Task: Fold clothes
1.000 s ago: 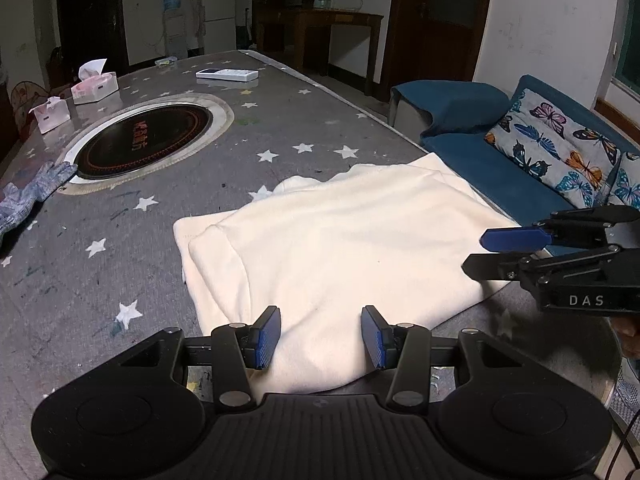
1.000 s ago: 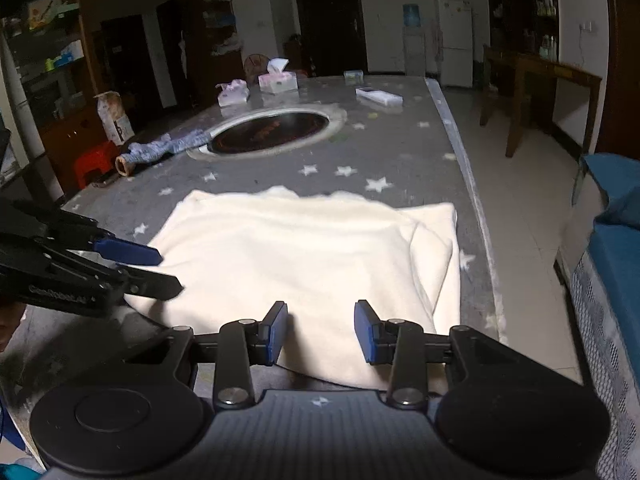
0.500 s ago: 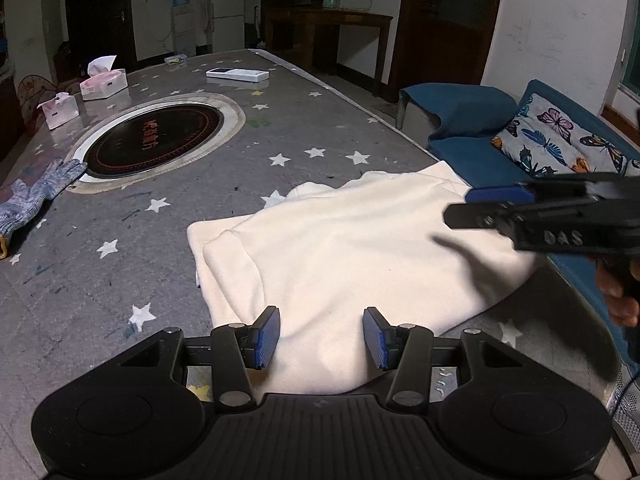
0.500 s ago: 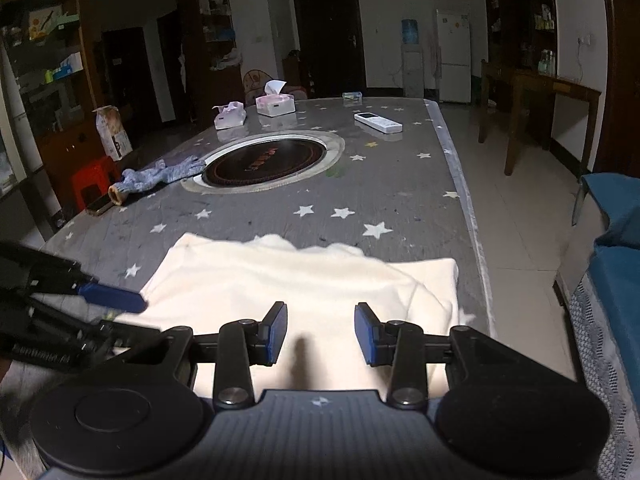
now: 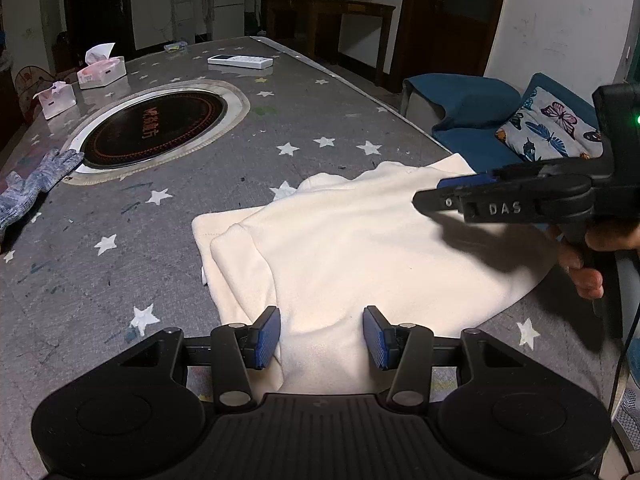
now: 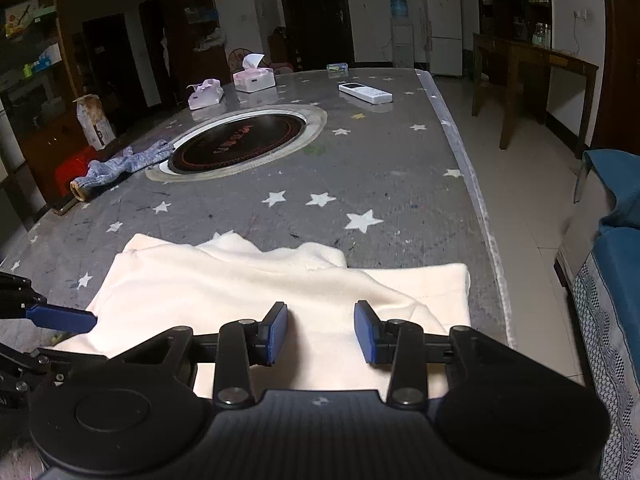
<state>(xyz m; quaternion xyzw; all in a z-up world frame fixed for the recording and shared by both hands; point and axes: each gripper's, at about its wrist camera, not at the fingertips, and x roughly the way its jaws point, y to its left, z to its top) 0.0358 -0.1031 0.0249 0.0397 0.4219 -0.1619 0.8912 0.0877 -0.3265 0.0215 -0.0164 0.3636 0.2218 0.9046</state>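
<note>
A cream garment (image 5: pixel 360 248) lies folded flat on the grey star-patterned table (image 5: pixel 240 184), near its front right corner. It also shows in the right wrist view (image 6: pixel 248 292). My left gripper (image 5: pixel 320 338) is open and empty, raised over the garment's near edge. My right gripper (image 6: pixel 321 332) is open and empty, raised above the garment's right part. In the left wrist view the right gripper (image 5: pixel 436 194) hangs over the garment's far right side. In the right wrist view a blue fingertip (image 6: pixel 60 318) of the left gripper shows at the garment's left edge.
A round black hotplate (image 5: pixel 154 128) is set in the table's middle. A blue-grey glove (image 5: pixel 32 184), two tissue boxes (image 5: pixel 100 72) and a white remote (image 5: pixel 240 61) lie further off. The table's right edge (image 6: pixel 480 208) borders a tiled floor and a blue sofa (image 5: pixel 480 120).
The right gripper has risen and swung left over the garment. Both cameras have pulled up and back a little. The garment lies as before.
</note>
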